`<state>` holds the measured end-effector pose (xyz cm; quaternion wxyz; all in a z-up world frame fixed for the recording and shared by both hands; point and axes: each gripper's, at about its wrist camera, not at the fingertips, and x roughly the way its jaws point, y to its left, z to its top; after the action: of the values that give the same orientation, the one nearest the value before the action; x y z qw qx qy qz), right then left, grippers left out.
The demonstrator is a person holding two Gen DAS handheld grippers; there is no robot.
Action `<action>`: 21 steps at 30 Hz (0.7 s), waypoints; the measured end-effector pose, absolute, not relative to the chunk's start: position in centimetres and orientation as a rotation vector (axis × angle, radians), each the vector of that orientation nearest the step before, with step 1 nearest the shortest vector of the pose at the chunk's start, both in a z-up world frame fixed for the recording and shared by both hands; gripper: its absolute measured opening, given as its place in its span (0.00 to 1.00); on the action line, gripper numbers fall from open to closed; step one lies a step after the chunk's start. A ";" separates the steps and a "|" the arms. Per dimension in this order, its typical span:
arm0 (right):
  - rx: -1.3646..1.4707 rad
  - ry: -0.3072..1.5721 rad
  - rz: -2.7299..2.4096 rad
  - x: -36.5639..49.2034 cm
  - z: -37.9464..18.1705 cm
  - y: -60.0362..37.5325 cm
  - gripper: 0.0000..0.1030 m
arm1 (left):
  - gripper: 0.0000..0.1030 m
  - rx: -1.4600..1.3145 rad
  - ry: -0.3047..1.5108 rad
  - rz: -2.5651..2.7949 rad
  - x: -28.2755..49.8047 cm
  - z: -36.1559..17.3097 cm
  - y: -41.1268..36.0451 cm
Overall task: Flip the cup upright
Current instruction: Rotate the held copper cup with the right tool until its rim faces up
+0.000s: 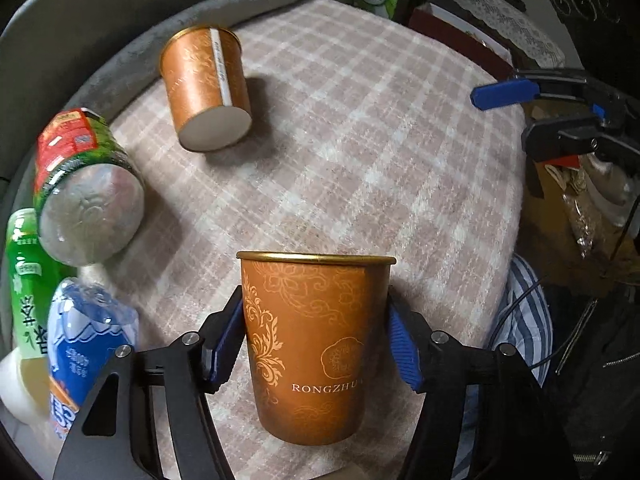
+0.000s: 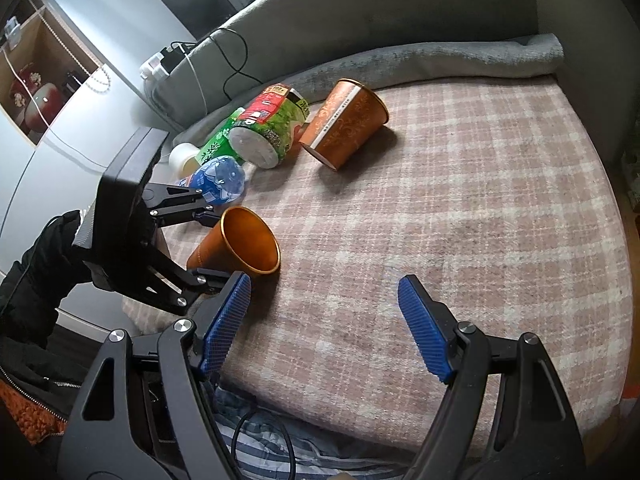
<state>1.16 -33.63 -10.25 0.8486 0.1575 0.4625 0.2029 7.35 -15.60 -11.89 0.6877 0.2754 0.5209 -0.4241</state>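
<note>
My left gripper [image 1: 316, 340] is shut on an orange paper cup [image 1: 312, 344] with gold flower print; its blue pads press both sides. In the right wrist view the held cup [image 2: 240, 242] is tilted, its open mouth facing toward the right gripper, just above the plaid blanket [image 2: 480, 208]. A second orange cup [image 1: 206, 86] lies on its side at the back, base toward the left camera; it also shows in the right wrist view [image 2: 344, 122]. My right gripper [image 2: 324, 320] is open and empty over the blanket near its front edge.
Beside the lying cup are a green-labelled jar [image 2: 268, 126], a green bottle [image 1: 26, 280] and a blue-labelled water bottle [image 1: 86, 340], all lying on the blanket's left side. A grey sofa back [image 2: 400, 12] curves behind. Cables and a striped cloth [image 2: 272, 448] lie at the front edge.
</note>
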 end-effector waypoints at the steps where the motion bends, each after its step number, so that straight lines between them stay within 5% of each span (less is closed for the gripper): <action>1: 0.335 0.975 0.424 1.2 -10.3 -33.7 0.77 | 0.62 0.605 1.153 -0.940 7.4 -11.6 -15.4; 21: 0.337 0.920 0.433 1.5 -9.7 -32.3 0.77 | 0.62 0.088 0.711 -0.684 7.2 -8.9 -12.7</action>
<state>1.52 -32.26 -9.71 0.8601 0.1604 0.4382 0.2063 7.18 -12.75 -8.90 0.8798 0.0422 0.3410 -0.3284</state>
